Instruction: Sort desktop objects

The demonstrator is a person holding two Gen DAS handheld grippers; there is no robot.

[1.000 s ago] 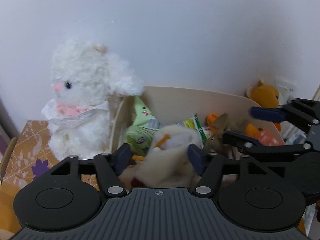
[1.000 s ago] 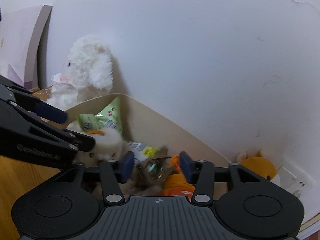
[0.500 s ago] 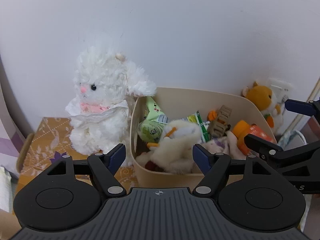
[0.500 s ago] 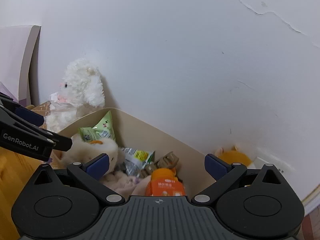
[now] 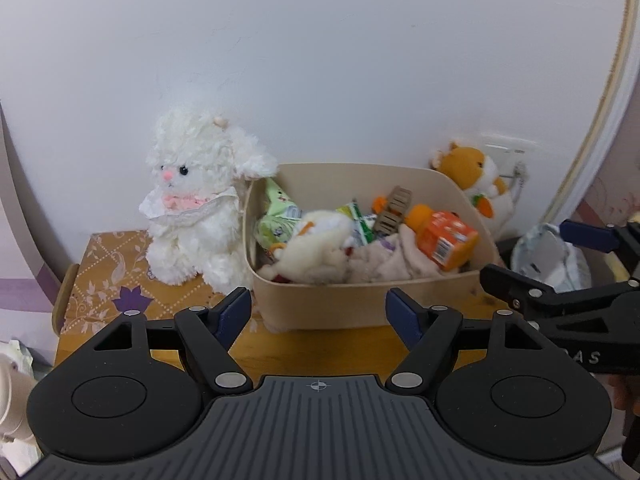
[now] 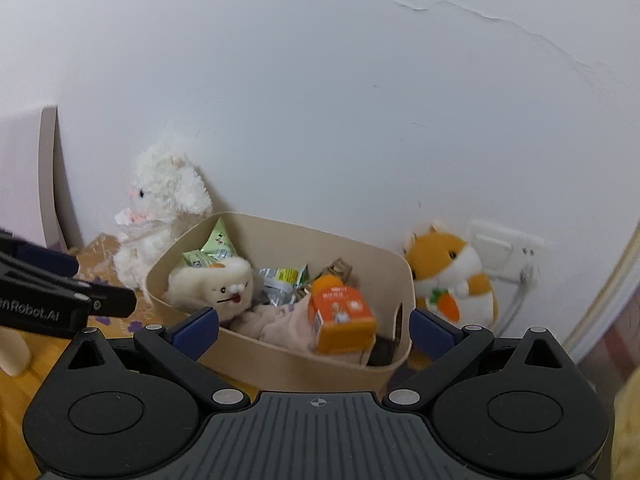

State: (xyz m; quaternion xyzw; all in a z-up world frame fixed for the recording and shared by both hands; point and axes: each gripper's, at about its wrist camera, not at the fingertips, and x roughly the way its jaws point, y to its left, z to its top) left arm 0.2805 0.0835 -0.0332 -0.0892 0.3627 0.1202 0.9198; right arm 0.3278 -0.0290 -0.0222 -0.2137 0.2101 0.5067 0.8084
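My left gripper hung with its jaws apart and empty, and my right gripper stood spread wide, nothing between its pads either. Just beyond them the beige bin sat on the wooden desk, holding a cream plush, an orange juice box, snack packets and a brown clip. Behind it, a white lamb plush and an orange hamster plush leaned by the wall.
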